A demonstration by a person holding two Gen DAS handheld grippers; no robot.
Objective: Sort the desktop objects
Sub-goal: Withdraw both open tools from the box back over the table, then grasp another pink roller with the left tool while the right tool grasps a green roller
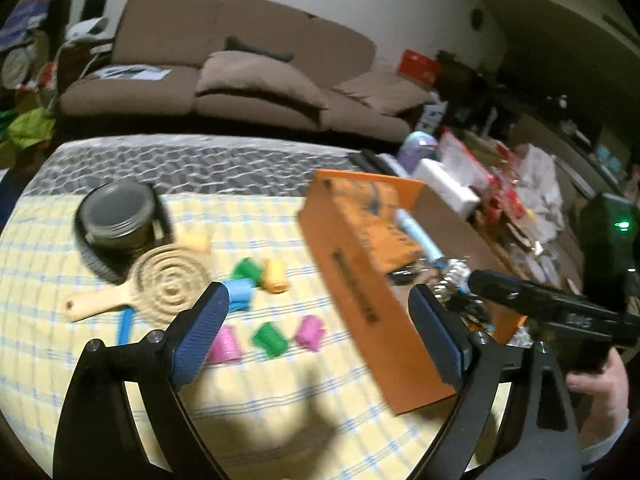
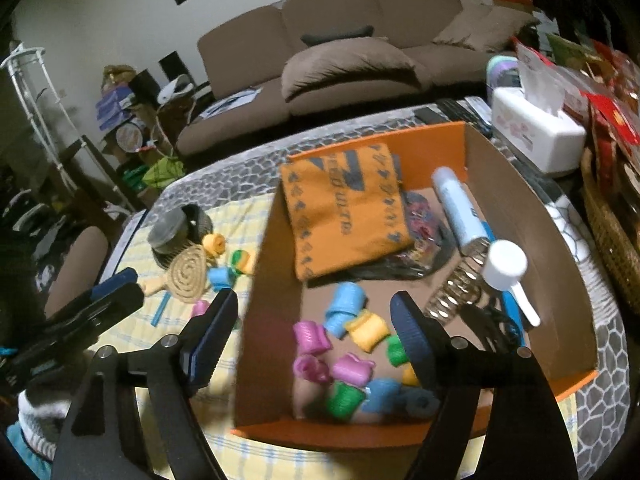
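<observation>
The left gripper (image 1: 318, 322) is hovering with jaws spread wide and empty above the checked cloth (image 1: 280, 392), where loose hair rollers (image 1: 270, 339) are lying beside a spiral-faced wooden brush (image 1: 168, 284). The right gripper (image 2: 314, 330) is also gaping empty over the orange cardboard box (image 2: 260, 312), which is containing more rollers (image 2: 344, 398), a folded orange cloth (image 2: 344, 208) and a pale blue tube (image 2: 458, 208).
</observation>
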